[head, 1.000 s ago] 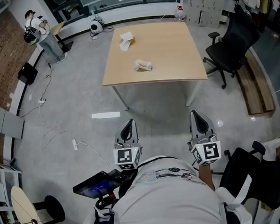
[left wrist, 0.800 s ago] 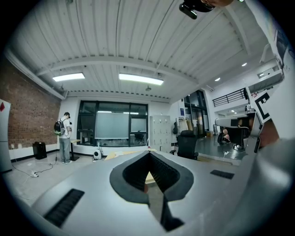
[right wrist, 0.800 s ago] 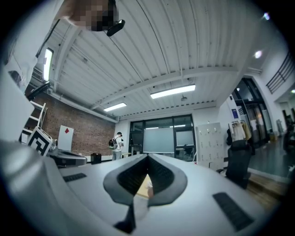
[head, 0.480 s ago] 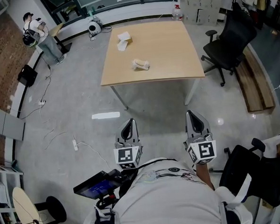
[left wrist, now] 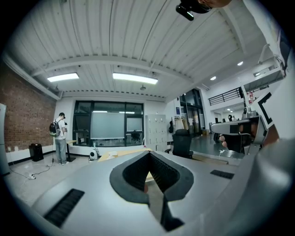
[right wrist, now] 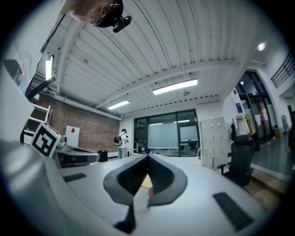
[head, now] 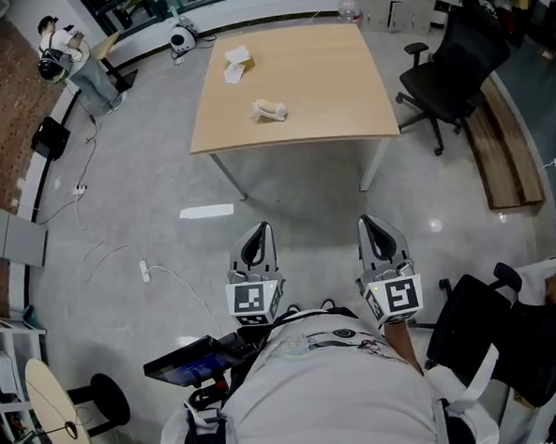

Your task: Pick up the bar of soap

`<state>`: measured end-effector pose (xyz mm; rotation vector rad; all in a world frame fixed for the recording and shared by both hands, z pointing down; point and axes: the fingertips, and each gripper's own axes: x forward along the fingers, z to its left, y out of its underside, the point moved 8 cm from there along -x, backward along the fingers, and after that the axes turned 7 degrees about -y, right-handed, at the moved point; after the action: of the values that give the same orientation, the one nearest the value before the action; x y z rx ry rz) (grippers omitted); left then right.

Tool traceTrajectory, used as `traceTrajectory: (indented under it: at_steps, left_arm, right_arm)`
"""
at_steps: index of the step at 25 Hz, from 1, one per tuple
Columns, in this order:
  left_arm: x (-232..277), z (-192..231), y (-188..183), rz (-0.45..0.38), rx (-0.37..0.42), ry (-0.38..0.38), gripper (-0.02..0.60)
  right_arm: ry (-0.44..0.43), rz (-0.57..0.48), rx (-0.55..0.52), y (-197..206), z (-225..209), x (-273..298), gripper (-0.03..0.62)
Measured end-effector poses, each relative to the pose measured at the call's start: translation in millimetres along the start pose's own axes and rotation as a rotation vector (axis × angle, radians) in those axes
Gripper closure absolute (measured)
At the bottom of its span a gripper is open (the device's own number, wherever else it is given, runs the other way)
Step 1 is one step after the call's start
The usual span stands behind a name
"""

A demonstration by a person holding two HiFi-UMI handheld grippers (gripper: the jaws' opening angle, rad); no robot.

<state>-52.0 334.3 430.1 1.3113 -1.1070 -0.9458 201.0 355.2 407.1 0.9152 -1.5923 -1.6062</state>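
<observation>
A light wooden table stands some way ahead on the grey floor. Near its middle lies a small cream oblong piece, too small to tell whether it is the bar of soap. A white box-like item sits nearer the table's far left corner. My left gripper and right gripper are held side by side over the floor, well short of the table and pointing at it. Both are shut and hold nothing; in the left gripper view and the right gripper view the jaws meet with the table's edge beyond.
A black office chair stands at the table's right, with a wooden bench beyond it. A person with a backpack stands far left. Cables and a white strip lie on the floor. Another black chair is close at my right.
The table now sits higher and a little further left in the head view. The right gripper has shifted left, nearer the left one. Both stay shut.
</observation>
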Motion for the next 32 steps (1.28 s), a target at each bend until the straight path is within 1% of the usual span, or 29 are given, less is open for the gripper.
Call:
traceTrajectory:
  at_steps: [5,9,15,19,24,32]
  left_arm:
    - [-6.0,-17.1,1.5,0.027,-0.004,-0.004,0.58]
    - [-6.3,-19.0,6.7,0.039,0.002,-0.009,0.58]
    - [10.3,-18.7,11.3,0.058,0.008,-0.003,0.58]
    - [32.8,-7.6,13.5,0.05,-0.006,-0.003,0.58]
    - [70.2,4.2,9.5,0.03,-0.011,0.016,0.58]
    - [126.0,43.9,1.3,0.02,-0.014,0.019,0.58]
  right_arm:
    - [-0.013,0.016,0.023,6.1,-5.7,-8.0,0.591]
    - [-0.037,0.016,0.033,8.6,-6.2,-4.1,0.591]
    - [-0.076,0.015,0.031,11.8,-12.4,15.2,0.591]
    - [-0.09,0.019,0.026,13.7,-16.5,40.1,0.59]
    - [-0.078,0.015,0.013,11.3,-33.6,74.7,0.591]
    - [-0.074,-0.002,-0.002,1.6,-47.1,143.1,0.59]
